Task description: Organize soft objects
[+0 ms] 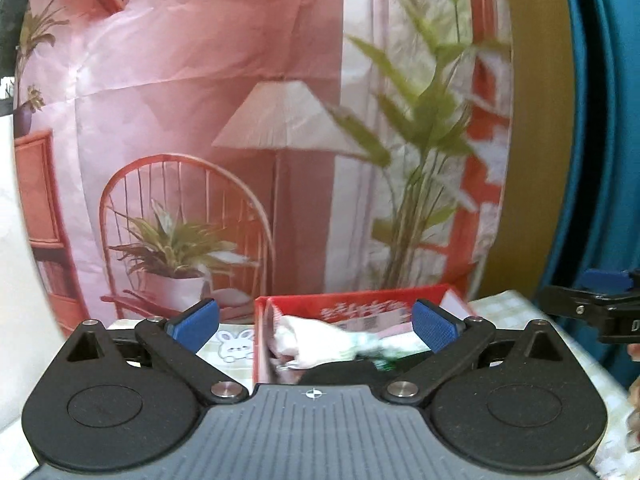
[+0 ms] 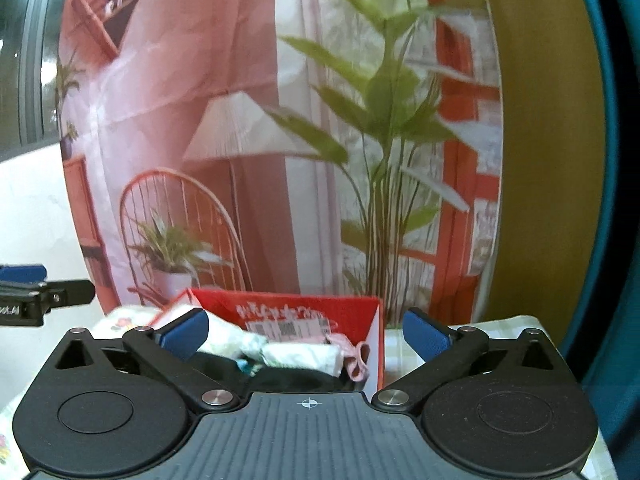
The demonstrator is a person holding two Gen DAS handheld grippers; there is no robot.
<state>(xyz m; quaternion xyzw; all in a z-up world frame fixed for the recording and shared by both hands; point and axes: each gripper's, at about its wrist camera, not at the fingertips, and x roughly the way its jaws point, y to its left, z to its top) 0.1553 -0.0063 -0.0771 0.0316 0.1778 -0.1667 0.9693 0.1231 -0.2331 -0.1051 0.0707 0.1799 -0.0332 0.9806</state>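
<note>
A red cardboard box (image 1: 360, 300) stands on the table ahead of both grippers; it also shows in the right wrist view (image 2: 288, 300). It holds rolled soft items: a white cloth roll (image 1: 308, 336), white and green rolls (image 2: 296, 354), a pink piece (image 2: 356, 360) and something dark (image 2: 296, 378). My left gripper (image 1: 316, 326) is open and empty, just in front of the box. My right gripper (image 2: 306, 334) is open and empty, also just before the box. Each gripper shows at the edge of the other's view.
A printed backdrop (image 1: 240, 120) with a chair, lamp and plants hangs behind the table. The tablecloth (image 1: 236, 346) is pale green check with a bunny print. A blue curtain (image 1: 600, 120) hangs at the right, a white wall (image 2: 36, 216) at the left.
</note>
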